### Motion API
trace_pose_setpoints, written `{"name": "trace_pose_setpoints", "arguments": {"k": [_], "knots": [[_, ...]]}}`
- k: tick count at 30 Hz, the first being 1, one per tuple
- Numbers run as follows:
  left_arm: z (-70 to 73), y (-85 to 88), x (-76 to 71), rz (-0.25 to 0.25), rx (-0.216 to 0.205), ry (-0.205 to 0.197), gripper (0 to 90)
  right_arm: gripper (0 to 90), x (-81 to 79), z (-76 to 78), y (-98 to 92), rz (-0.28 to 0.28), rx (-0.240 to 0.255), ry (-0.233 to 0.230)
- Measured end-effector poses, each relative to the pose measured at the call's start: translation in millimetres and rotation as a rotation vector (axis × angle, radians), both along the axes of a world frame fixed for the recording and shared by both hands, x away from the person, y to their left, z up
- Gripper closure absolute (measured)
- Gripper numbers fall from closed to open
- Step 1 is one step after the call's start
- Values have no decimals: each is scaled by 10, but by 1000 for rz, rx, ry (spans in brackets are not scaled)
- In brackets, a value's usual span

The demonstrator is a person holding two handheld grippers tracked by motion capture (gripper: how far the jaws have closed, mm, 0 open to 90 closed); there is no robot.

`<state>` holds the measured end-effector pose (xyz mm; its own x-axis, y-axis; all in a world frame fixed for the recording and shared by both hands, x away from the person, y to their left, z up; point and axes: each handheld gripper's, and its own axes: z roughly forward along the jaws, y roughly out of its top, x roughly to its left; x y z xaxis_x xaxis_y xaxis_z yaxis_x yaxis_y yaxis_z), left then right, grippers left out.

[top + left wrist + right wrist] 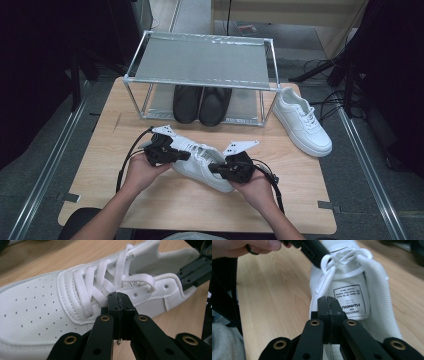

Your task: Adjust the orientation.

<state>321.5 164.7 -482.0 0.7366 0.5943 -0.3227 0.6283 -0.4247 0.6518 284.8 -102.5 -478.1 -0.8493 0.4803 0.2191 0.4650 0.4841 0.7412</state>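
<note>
A white sneaker (202, 161) lies on the wooden table (165, 205), near the person's edge and between both hands, its toe toward the left hand and its heel opening toward the right.

The left gripper (186, 156) sits at the lace side of the shoe. In the left gripper view its jaws stand pressed together, tips against the eyelet flap just below the white laces (100, 282); whether a lace strand is pinched between them cannot be told, as the tips hide that spot.

The right gripper (214, 169) is at the heel end. In the right gripper view its jaws are likewise fully closed, with nothing visible between the pads, and stand just before the shoe's tongue label (352, 300).

A second white sneaker (301, 121) rests at the table's far right, well apart from the first. A metal-framed shoe rack (200, 62) stands at the far edge; a pair of black shoes (201, 104) sits side by side on its lower shelf.
</note>
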Motion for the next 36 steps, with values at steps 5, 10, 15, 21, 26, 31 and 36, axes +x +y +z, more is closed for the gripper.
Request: {"name": "trace_pose_setpoints", "arguments": {"k": [5,10,15,21,26,31,36], "knots": [[23,24,-7,15,-2,-14,900,900,30,3,-7,14,-5,4],[102,92,-101,28,6,-52,898,900,122,97,-144,-32,20,-12],[74,139,-153,44,8,-40,897,900,226,177,-310,-79,42,-31],[10,133,-203,46,-9,-7,889,900,367,135,-377,-105,24,-25],[-34,116,-234,53,13,-10,896,900,473,65,-313,-100,4,-17],[-74,79,-239,50,30,-1,896,900,489,13,-202,-76,-23,-19],[-117,64,-208,42,44,14,896,900,499,10,-196,-67,-22,-11]]}}
